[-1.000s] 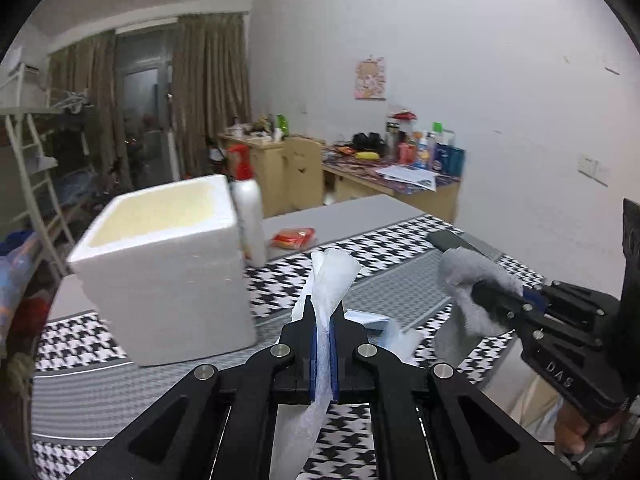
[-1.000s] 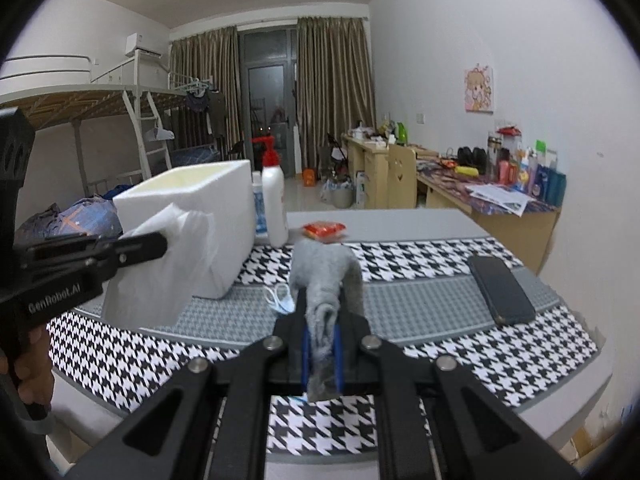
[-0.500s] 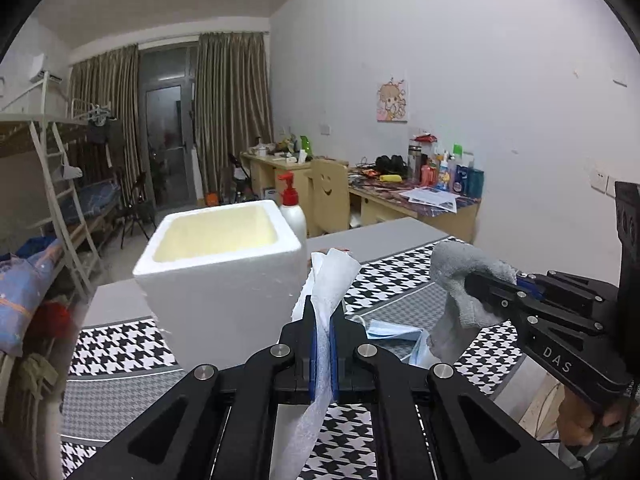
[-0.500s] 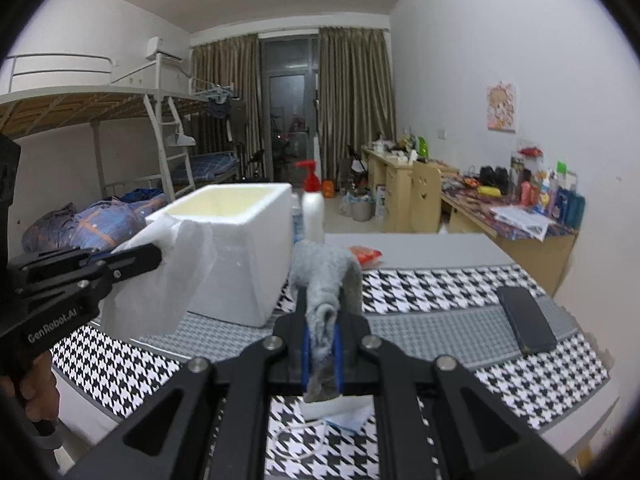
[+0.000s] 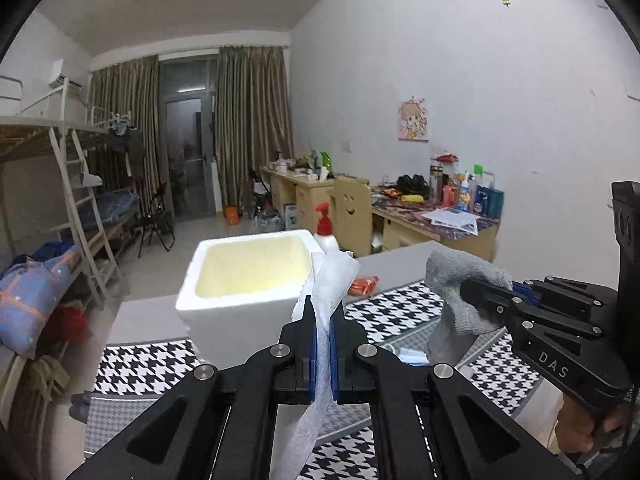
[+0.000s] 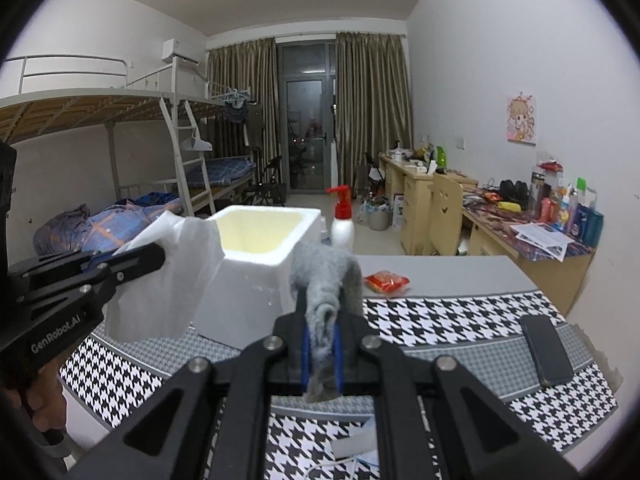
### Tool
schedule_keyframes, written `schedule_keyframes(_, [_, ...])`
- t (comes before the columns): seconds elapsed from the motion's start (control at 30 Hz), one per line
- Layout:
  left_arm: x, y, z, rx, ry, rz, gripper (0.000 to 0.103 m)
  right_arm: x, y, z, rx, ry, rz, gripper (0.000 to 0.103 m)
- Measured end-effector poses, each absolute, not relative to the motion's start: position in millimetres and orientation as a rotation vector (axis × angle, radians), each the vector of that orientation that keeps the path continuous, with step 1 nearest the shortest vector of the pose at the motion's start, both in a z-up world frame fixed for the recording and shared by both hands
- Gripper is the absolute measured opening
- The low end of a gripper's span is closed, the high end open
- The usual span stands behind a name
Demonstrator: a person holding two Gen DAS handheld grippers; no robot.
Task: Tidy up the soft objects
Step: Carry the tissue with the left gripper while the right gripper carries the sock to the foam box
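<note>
My left gripper (image 5: 323, 320) is shut on a white tissue (image 5: 330, 284) that stands up between its blue pads and hangs below them. In the right wrist view the same tissue (image 6: 168, 280) droops from the left gripper (image 6: 158, 256) at the left. My right gripper (image 6: 322, 316) is shut on a grey cloth (image 6: 326, 276); the left wrist view shows that cloth (image 5: 456, 292) in the right gripper (image 5: 466, 290) at the right. A white foam box (image 5: 248, 276), open and empty, stands on the table just beyond both grippers (image 6: 260, 252).
A pump bottle with a red top (image 6: 342, 224) stands behind the box, a red packet (image 6: 386, 282) to its right. A black phone (image 6: 546, 350) lies at the right on the houndstooth cloth (image 6: 440, 316). A blue face mask (image 5: 410, 354) lies near the front edge. A hand (image 5: 580, 428) holds the right gripper.
Both grippers have risen with their loads and now look down into the foam box from higher up. Their grips are unchanged.
</note>
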State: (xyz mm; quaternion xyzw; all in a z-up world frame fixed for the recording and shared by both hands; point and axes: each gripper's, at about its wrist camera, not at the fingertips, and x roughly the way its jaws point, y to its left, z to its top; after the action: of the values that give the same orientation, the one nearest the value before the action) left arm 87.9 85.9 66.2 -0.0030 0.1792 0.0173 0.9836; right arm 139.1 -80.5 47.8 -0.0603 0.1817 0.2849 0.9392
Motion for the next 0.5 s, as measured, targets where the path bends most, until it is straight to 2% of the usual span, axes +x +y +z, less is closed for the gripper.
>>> schedule_keyframes(0.5, [100, 103, 90, -0.025, 0.320, 0.078, 0.005, 141, -53, 78, -0.125, 0.330, 0.653, 0.012])
